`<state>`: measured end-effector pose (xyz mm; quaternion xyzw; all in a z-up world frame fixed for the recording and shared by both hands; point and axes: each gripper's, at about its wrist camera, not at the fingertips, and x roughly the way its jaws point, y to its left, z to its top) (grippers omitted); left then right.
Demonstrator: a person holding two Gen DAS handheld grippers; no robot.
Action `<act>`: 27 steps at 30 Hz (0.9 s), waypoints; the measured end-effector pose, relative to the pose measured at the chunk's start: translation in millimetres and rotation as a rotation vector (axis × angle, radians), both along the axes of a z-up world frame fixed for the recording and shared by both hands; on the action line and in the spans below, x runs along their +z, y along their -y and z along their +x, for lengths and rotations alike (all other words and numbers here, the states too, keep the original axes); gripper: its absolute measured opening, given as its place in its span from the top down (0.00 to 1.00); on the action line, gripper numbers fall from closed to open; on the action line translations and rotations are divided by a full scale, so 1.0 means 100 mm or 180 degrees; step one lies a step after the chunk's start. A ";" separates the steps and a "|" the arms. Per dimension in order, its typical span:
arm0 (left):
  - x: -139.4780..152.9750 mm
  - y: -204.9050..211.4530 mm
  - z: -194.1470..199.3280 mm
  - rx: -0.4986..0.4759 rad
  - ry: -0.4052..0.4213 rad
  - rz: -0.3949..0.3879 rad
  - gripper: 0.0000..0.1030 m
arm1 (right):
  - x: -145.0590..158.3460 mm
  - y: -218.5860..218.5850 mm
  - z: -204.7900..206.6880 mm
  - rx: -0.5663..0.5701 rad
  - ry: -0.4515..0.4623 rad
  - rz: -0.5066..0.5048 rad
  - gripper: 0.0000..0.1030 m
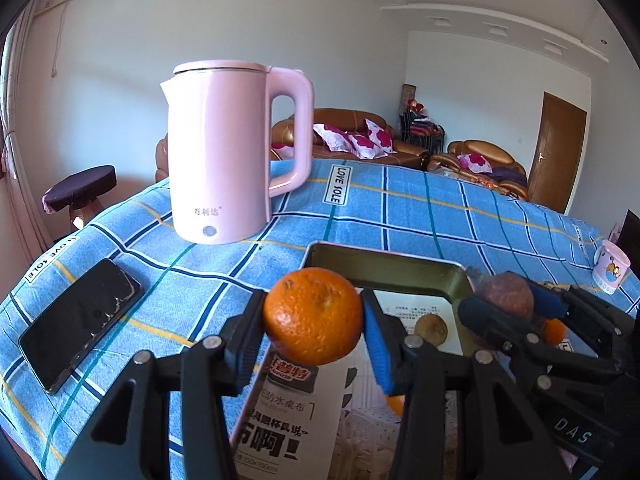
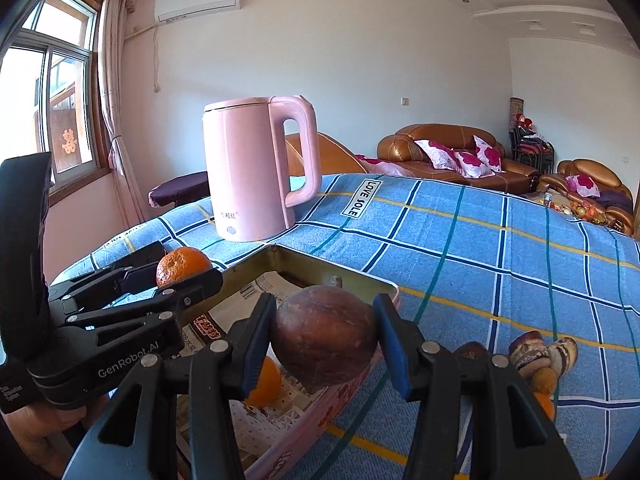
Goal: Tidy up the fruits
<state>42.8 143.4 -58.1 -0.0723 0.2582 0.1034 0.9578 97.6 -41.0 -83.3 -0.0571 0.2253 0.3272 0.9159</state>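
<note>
**Both hand-held grippers carry fruit above the tin tray**

At nine o'clock on the checked blue cloth of the surface (image 1: pixel 440 216) lies a black phone (image 1: pixel 80 322) with a cracked screen. A pink kettle (image 1: pixel 224 152) stands upright at eleven o'clock, its handle turned to three o'clock. The left hand-held gripper (image 1: pixel 314 318) is clamped on an orange mandarin (image 1: pixel 313 316), its pads pressing both sides, held over the near end of the metal tray (image 1: pixel 384 270). Inside the tray lie printed paper, a small brownish fruit (image 1: pixel 431 329) and another orange piece (image 2: pixel 266 382). The right hand-held gripper (image 2: pixel 325 338) is closed on a round brown-purple fruit (image 2: pixel 325 336), above the tray's right rim. At four o'clock, more fruits (image 2: pixel 542 354) sit on the cloth. A pink mug (image 1: pixel 610 266) stands at three o'clock.
</note>
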 end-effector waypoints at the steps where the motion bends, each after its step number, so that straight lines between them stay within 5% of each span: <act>1: 0.00 -0.01 0.00 -0.0003 0.0001 -0.0010 0.53 | -0.01 -0.02 0.01 0.0001 -0.0017 -0.0020 0.49; 27: -0.06 -0.04 0.11 -0.0063 -0.0224 -0.0061 0.53 | -0.09 -0.21 0.13 0.0124 -0.0248 -0.0240 0.49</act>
